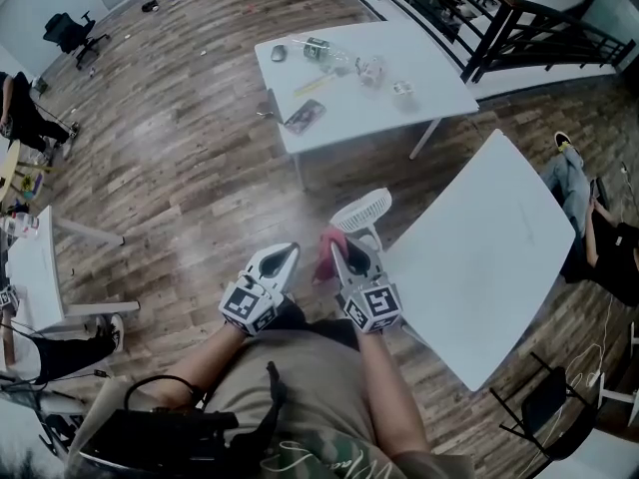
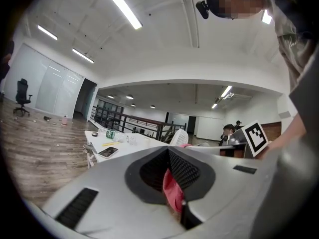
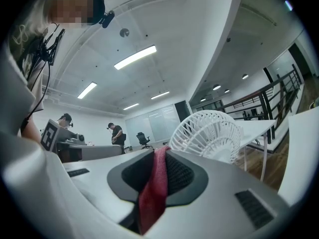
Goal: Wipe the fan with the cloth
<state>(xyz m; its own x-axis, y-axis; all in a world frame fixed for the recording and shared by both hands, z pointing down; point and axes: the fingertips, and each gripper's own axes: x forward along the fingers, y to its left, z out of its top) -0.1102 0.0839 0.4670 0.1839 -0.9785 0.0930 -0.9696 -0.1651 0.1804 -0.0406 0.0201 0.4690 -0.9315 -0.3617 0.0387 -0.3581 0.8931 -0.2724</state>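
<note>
A small white fan stands upright at the near corner of a white table. It fills the upper right of the right gripper view, and its top peeks over the jaws in the left gripper view. My right gripper sits just short of the fan, shut on a red cloth that runs down the seam between its jaws. My left gripper is beside it on the left, jaws together, with a pink strip of the cloth in their seam.
Farther off stands a second white table with a phone, a bottle and small items. A black railing runs behind it. People sit at the right edge and the left edge. Wooden floor lies between.
</note>
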